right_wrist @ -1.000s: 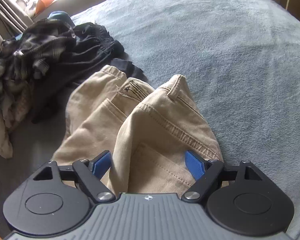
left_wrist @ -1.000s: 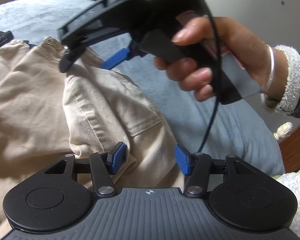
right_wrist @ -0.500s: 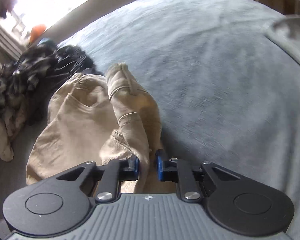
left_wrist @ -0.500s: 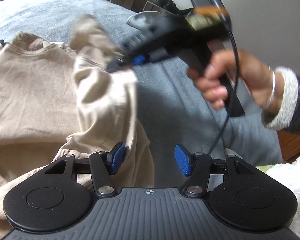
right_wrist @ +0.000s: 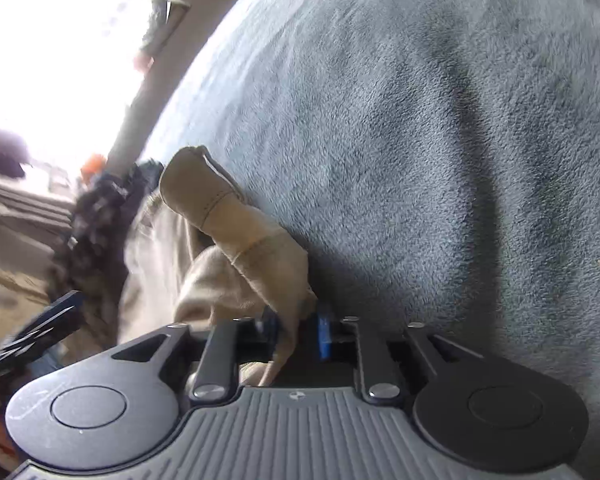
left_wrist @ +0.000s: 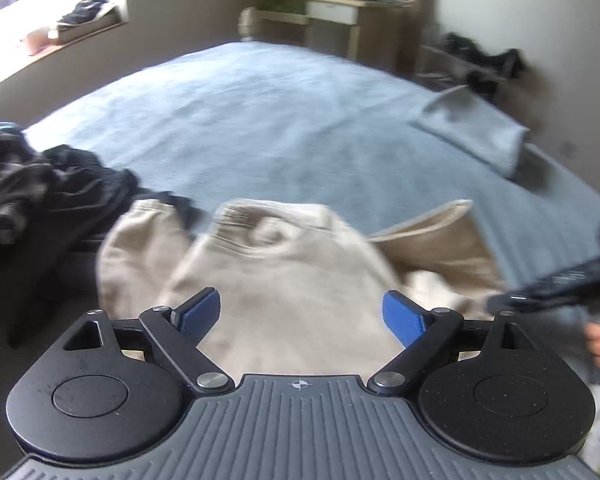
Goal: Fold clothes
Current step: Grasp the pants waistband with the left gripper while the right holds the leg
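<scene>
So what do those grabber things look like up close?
Each gripper, left and right, has a ribbed grey body with a tiny crosshair mark, two round black discs, black arms with silver screws, and blue pads on the fingertips.

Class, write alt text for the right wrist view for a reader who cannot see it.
The right gripper pinches a fold of beige trousers over a grey-blue fleece blanket, its jaws having just been opening. Dark clothes lie at left beneath a bright window.
</scene>
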`<action>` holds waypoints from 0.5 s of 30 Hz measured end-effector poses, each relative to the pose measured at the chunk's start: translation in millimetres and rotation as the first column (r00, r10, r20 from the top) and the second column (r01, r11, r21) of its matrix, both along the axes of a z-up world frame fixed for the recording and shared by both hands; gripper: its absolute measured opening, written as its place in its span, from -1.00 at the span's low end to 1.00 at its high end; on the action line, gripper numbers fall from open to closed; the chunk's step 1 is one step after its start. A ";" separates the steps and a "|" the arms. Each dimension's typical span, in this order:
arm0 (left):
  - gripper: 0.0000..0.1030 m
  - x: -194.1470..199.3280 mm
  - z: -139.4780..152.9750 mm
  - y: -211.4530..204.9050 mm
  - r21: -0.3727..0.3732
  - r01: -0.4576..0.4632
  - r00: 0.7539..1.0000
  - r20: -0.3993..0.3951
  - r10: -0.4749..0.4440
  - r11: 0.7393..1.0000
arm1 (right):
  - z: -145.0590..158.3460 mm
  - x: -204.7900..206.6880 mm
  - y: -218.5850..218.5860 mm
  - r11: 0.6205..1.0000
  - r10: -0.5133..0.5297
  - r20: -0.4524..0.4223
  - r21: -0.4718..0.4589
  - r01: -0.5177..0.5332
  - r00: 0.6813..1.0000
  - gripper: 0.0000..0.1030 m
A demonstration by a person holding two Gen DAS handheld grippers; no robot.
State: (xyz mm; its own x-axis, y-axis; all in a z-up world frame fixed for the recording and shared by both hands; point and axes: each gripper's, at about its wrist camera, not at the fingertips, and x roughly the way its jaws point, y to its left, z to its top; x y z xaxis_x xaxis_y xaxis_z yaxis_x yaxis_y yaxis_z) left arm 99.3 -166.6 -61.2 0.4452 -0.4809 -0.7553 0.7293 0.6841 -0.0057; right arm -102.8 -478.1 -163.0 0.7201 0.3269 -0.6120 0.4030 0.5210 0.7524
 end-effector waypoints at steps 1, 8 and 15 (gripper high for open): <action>0.74 9.7 -3.1 -2.7 0.009 -0.013 1.000 -0.006 0.013 1.000 | -0.5 -0.1 -2.9 1.000 -0.004 0.010 0.008 0.004 1.000 0.00; 0.72 78.0 -29.1 -28.4 -0.003 -0.057 0.990 -0.129 0.056 0.998 | -2.0 8.9 -16.8 0.997 0.032 0.077 0.069 -0.037 0.997 0.26; 0.74 119.2 -59.3 -42.1 -0.024 -0.091 0.960 -0.268 0.082 0.996 | -6.0 36.4 -7.1 0.987 0.126 0.063 0.092 -0.132 0.990 0.37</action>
